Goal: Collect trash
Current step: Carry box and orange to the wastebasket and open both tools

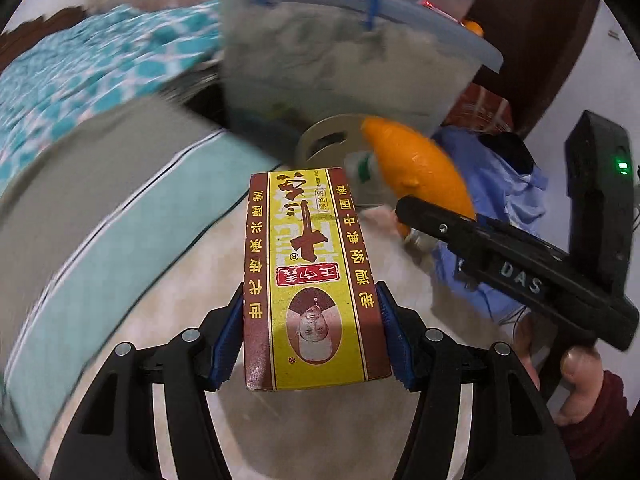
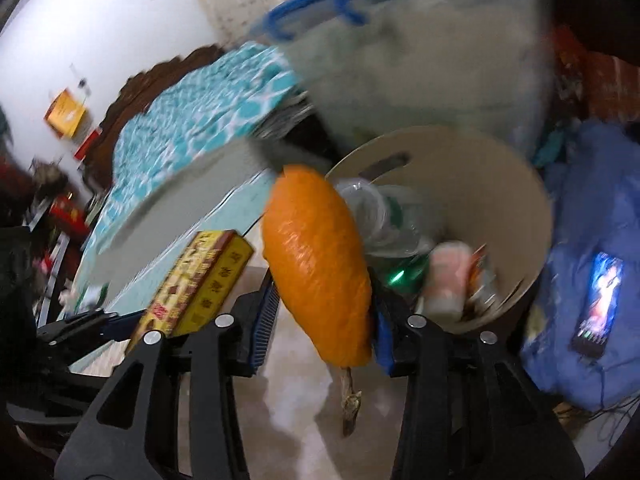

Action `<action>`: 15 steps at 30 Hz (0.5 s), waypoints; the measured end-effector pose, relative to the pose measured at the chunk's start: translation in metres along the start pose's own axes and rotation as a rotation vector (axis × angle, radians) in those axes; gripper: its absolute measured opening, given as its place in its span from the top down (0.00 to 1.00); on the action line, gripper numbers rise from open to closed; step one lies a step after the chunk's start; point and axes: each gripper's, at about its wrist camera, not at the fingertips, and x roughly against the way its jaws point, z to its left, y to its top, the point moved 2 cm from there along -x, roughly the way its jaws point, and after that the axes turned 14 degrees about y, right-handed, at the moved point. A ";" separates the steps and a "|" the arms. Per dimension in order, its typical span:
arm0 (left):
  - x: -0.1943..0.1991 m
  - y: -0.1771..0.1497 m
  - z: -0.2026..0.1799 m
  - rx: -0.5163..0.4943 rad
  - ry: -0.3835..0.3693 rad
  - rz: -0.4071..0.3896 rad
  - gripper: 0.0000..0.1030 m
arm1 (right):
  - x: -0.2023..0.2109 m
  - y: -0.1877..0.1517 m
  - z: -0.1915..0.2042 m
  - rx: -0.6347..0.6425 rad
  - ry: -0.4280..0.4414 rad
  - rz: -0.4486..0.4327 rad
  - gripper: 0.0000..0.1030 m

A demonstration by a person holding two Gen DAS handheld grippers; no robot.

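Carrying trash toward the bin (image 2: 472,184).
Left gripper (image 1: 314,344) clamped on a yellow carton (image 1: 312,276); right gripper (image 2: 320,320) gripping an orange wrapper (image 2: 316,260), above floor beside bed (image 1: 100,216).

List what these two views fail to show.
- Bin contents: right wrist view, blurred, partly behind the orange bag.
- Tub contents: both views, motion blur.
- Right claw tips: left wrist view, hidden against the bag.
- Box underside: faces away.
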 end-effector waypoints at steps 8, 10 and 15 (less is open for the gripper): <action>-0.064 0.068 -0.060 -0.067 -0.023 0.050 0.34 | -0.013 0.037 -0.061 -0.085 -0.032 0.014 0.34; -0.069 0.071 -0.062 -0.055 -0.024 0.065 0.34 | -0.011 0.039 -0.065 -0.083 -0.039 0.005 0.33; -0.051 0.068 -0.043 -0.021 -0.027 0.025 0.30 | 0.011 0.040 -0.059 -0.078 -0.040 -0.087 0.30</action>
